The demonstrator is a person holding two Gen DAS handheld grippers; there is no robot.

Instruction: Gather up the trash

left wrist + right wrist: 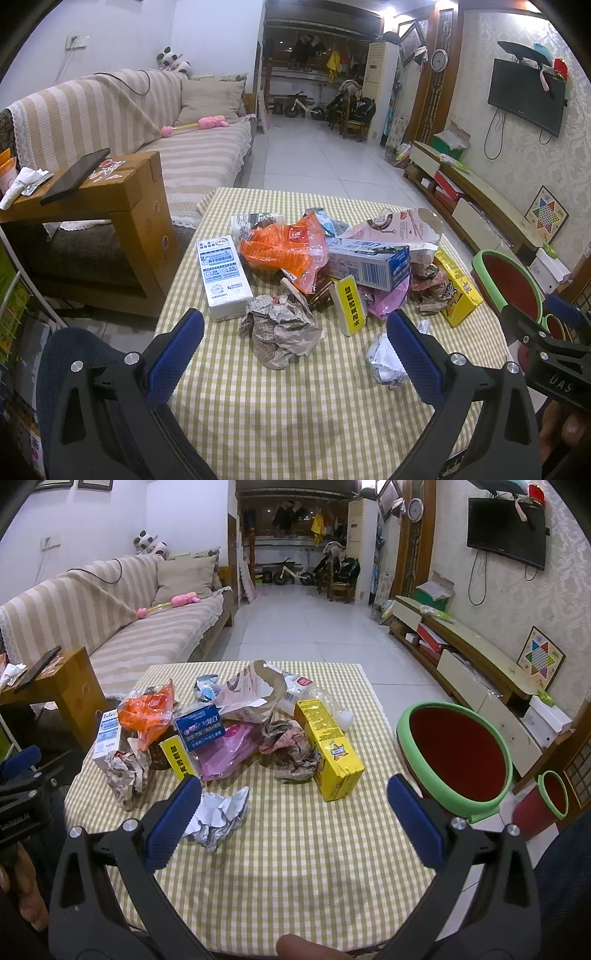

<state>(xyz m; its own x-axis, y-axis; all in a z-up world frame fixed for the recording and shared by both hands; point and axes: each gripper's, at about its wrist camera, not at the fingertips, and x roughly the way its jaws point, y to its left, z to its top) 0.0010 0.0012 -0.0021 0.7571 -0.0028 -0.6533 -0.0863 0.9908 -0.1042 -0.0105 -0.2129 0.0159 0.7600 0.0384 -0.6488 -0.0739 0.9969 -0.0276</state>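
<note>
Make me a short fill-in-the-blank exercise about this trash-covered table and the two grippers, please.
1. Both the left gripper and the right gripper have their jaws ____.
2. The trash lies on a tablecloth with a ____ pattern.
3. The red bin beside the table has a ____ rim.
4. The crumpled foil wrapper lies nearest the ____ gripper.

Missing words: open; checked; green; right
</note>
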